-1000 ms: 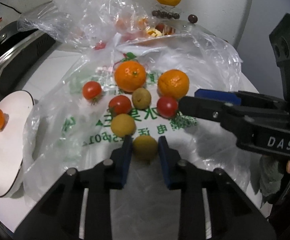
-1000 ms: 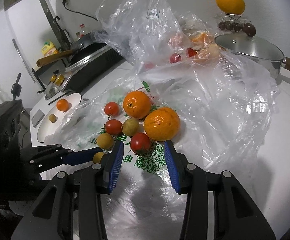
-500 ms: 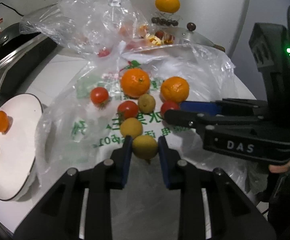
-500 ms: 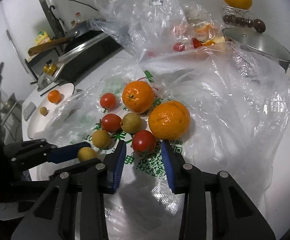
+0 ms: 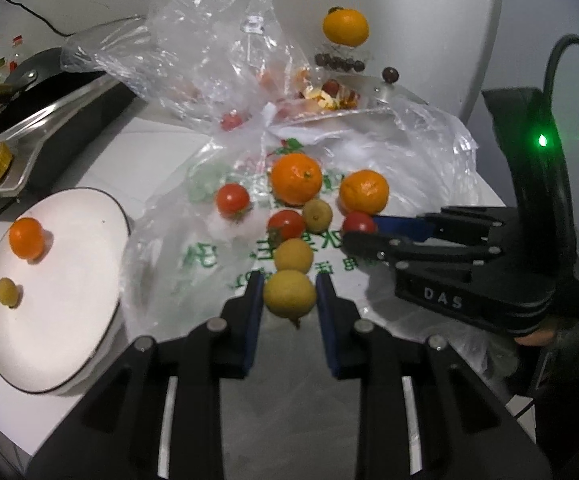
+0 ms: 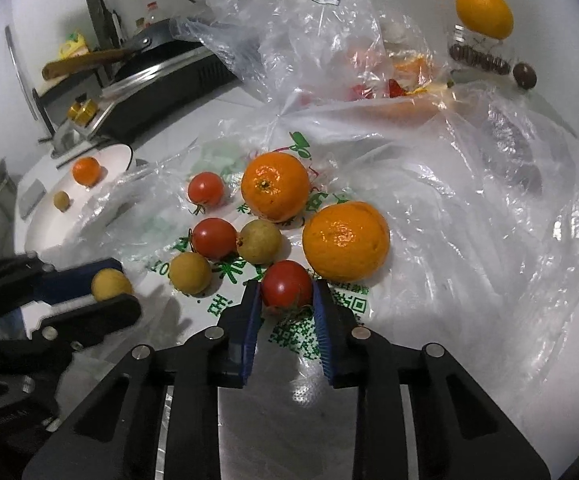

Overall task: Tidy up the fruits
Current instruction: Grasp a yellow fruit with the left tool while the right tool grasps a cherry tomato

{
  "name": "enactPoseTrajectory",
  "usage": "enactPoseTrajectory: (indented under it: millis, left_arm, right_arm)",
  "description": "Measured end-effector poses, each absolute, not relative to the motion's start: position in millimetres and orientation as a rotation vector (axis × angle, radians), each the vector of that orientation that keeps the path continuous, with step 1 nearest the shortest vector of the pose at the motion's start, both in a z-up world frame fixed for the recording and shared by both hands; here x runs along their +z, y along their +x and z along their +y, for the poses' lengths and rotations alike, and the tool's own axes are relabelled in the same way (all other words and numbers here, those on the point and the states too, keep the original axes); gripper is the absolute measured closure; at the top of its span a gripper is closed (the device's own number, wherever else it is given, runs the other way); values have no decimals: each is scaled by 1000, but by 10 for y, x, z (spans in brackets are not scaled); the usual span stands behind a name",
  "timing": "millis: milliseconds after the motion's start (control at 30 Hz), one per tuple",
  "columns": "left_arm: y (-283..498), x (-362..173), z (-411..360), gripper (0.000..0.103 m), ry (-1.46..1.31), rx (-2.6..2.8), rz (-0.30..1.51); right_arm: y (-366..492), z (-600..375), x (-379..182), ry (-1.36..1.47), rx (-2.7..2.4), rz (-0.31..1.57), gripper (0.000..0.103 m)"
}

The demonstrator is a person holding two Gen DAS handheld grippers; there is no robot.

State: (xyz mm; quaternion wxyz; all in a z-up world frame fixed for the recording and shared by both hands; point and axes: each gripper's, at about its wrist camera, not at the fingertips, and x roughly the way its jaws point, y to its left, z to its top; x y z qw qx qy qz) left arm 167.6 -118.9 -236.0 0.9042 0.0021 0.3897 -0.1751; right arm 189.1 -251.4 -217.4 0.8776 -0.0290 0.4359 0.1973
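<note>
Fruits lie loose on a crumpled clear plastic bag (image 6: 469,208) with green print, spread over the white counter (image 5: 161,152); entries run from largest to smallest. To the left, a white plate (image 5: 61,320) with a dark rim already carries one small orange (image 5: 26,238) and one small yellow-brown fruit (image 5: 7,291), set apart from each other. My left gripper (image 5: 289,300) is pinching a round yellow fruit (image 5: 289,294), both blue pads pressed on its sides and a short stalk pointing down; in the right wrist view it hangs just clear of the bag. My right gripper (image 6: 285,300) has just been closing its jaws, and the pads now press on a glossy red tomato (image 6: 285,283) that sits on the printed bag, its green stalk trailing toward me. Two oranges with dimpled, shiny skin dominate the pile: the right orange (image 6: 345,240) lies just beside my held tomato, the rear orange (image 6: 275,186) shows its stem scar. A dull olive-brown fruit (image 6: 259,241) touches a second tomato (image 6: 214,238); a third tomato (image 6: 205,188) lies alone further back. One yellow fruit on the bag (image 6: 189,273) rests between my two grippers. A lone orange at the back (image 6: 484,12) is perched above a row of small dark beads (image 6: 479,60).
</note>
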Motion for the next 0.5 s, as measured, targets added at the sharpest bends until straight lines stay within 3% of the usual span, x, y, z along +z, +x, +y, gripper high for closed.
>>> enactPoseTrajectory:
  millis: [500]
  left_arm:
    - [1460, -2221, -973, 76, -11, -334, 757]
  right_arm:
    - [1627, -2303, -1896, -128, 407, 845, 75]
